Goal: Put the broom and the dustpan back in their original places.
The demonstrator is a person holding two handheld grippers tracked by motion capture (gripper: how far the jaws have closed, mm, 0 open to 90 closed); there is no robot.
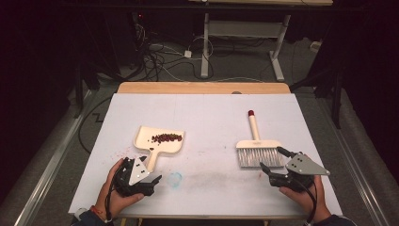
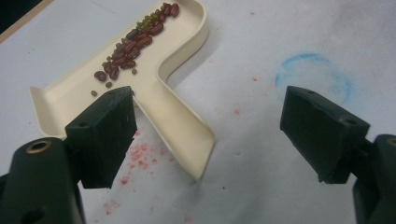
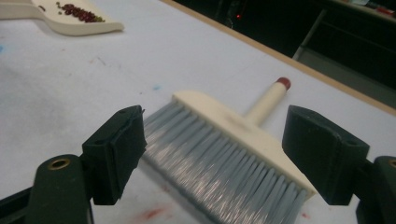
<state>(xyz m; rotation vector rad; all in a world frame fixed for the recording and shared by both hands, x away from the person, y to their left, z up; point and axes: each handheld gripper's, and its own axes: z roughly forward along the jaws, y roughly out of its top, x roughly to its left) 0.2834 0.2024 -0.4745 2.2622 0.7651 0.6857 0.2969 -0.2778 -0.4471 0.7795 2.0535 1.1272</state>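
The left gripper (image 1: 153, 181) gapes wide, empty, with the cream plastic dustpan (image 1: 160, 141) of red beans (image 1: 166, 137) at its 12 o'clock. The right gripper (image 1: 272, 162) gapes wide too, empty, just beside the grey-bristled cream hand brush (image 1: 258, 150). A faint blue ring stain (image 1: 175, 179) lies between them.

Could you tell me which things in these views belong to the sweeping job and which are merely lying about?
Belonging to the job:
- cream dustpan, lying flat on the table
- beans inside the dustpan
- brush, grey bristles towards the person
- left gripper, open
- right gripper, open

Just lying about:
- blue ring mark
- red specks
- cables on the floor
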